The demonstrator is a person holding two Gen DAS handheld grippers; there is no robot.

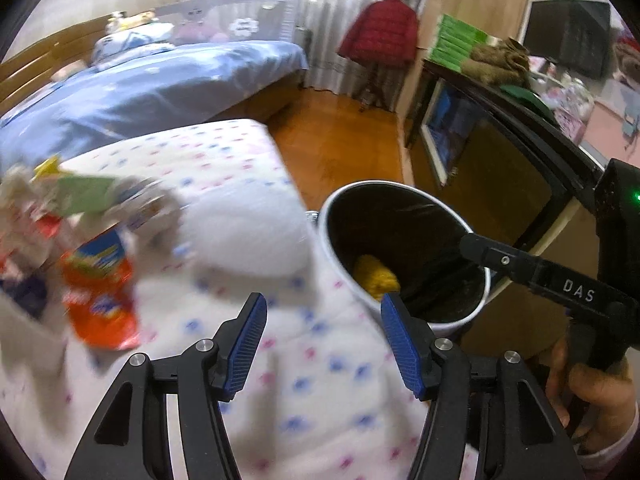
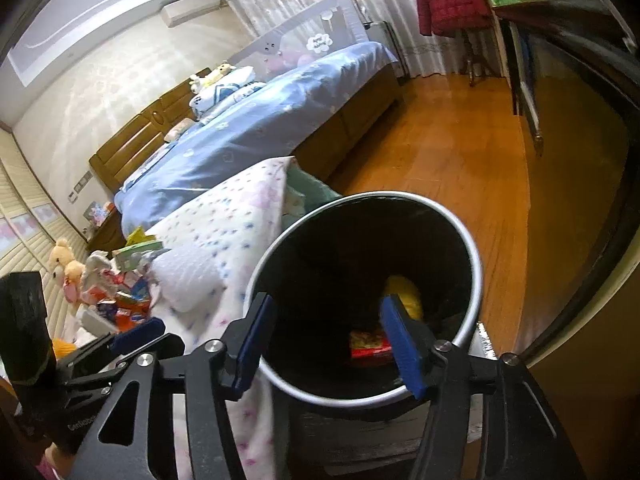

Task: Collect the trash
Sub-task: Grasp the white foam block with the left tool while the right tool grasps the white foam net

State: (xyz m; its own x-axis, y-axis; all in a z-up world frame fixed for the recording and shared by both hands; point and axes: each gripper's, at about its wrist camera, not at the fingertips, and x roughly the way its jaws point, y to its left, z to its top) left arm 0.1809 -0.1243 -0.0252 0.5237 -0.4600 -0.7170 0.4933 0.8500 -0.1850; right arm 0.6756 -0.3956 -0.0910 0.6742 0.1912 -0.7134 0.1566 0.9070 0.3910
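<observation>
Bedroom with wood floor (image 2: pixel 460 152), blue bed (image 2: pixel 256 120), spotted quilt (image 1: pixel 248 360) up front, trash pile (image 1: pixel 80 232) at its far left, left gripper (image 1: pixel 322 344) apart and empty above quilt, right gripper (image 2: pixel 328 344) apart over bin (image 2: pixel 476 256), wrappers inside.

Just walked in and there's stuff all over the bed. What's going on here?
A person is collecting trash with a handheld gripper in each hand. Both the left gripper and right gripper are open and empty. The bin already holds a yellow item and a red wrapper. A pile of wrappers remains on the bedspread.
</observation>
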